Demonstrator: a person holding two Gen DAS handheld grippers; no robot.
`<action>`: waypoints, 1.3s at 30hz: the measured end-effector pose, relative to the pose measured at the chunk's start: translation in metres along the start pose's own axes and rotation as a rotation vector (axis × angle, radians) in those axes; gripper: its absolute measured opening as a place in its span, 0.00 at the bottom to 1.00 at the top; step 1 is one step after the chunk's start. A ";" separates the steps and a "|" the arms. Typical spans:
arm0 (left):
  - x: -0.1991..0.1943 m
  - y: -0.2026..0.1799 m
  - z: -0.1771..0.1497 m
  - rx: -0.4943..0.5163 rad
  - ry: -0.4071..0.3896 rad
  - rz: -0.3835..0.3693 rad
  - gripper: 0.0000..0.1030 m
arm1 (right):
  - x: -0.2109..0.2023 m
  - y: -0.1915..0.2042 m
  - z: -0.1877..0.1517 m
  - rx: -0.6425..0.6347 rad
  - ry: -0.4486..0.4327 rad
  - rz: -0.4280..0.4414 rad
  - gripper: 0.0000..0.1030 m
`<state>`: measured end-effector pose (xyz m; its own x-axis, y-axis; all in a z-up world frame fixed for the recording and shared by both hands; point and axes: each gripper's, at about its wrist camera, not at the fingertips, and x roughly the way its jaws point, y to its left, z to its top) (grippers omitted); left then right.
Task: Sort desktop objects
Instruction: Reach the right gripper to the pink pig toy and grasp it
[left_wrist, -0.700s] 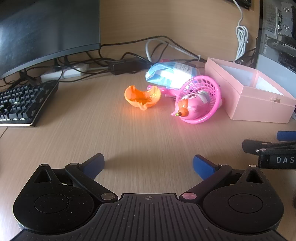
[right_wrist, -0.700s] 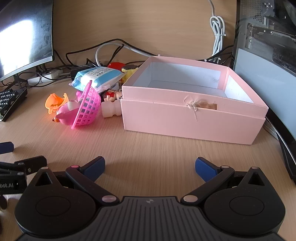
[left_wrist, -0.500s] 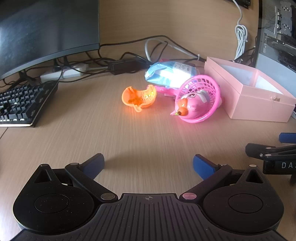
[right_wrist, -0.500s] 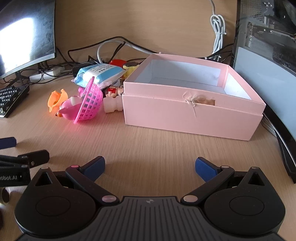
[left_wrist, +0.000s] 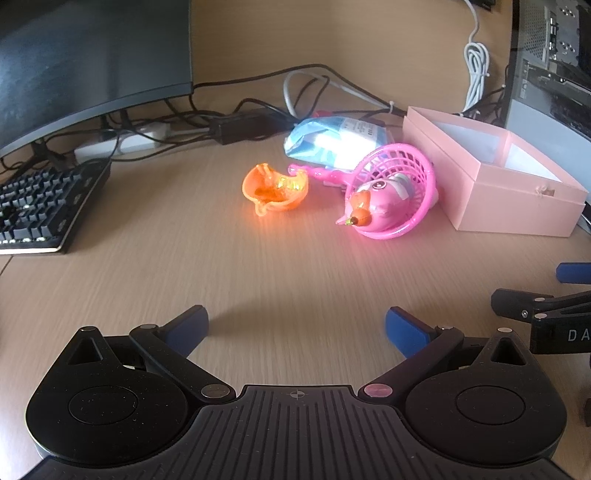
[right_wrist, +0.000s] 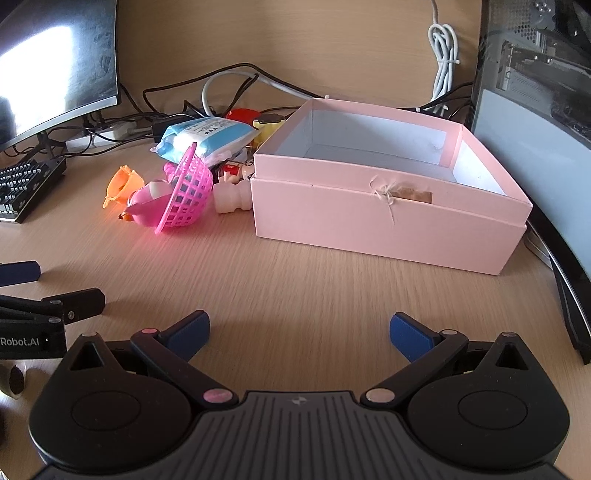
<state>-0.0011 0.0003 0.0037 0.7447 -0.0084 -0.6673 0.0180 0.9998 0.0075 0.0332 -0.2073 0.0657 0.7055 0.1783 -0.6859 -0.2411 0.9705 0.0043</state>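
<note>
Toys heaped beside the empty pink box, nothing picked yet

The orange toy (left_wrist: 275, 190) lies apart on the desk (left_wrist: 221, 266), left of the pink basket (left_wrist: 400, 192) and pink box (right_wrist: 388, 218). Both the left hand-held gripper (left_wrist: 295, 325) and right hand-held gripper (right_wrist: 299, 330) gape wide, empty; take that loose piece first, squarely.

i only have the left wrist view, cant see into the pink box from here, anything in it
Observer: In the right wrist view the pink box is open and the part of the floor that shows is bare.
Operator: whats hidden behind the pink basket
Observer: A small white bottle lies between the pink basket and the box wall.
Operator: more stuff behind the blue pack
Observer: Yes, something red and something yellow sit behind the blue pack.
</note>
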 end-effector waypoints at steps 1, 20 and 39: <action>0.000 0.000 0.000 0.001 0.001 0.000 1.00 | -0.001 0.000 -0.001 0.000 -0.003 -0.001 1.00; -0.037 0.076 0.002 -0.015 -0.141 -0.023 1.00 | -0.033 0.071 0.001 -0.372 -0.317 -0.004 0.96; -0.023 0.080 0.002 -0.028 -0.078 -0.052 1.00 | -0.026 0.100 0.033 -0.416 -0.350 0.036 0.41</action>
<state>-0.0160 0.0804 0.0212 0.7931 -0.0609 -0.6061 0.0407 0.9981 -0.0470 0.0130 -0.1094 0.1082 0.8546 0.3226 -0.4069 -0.4623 0.8295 -0.3133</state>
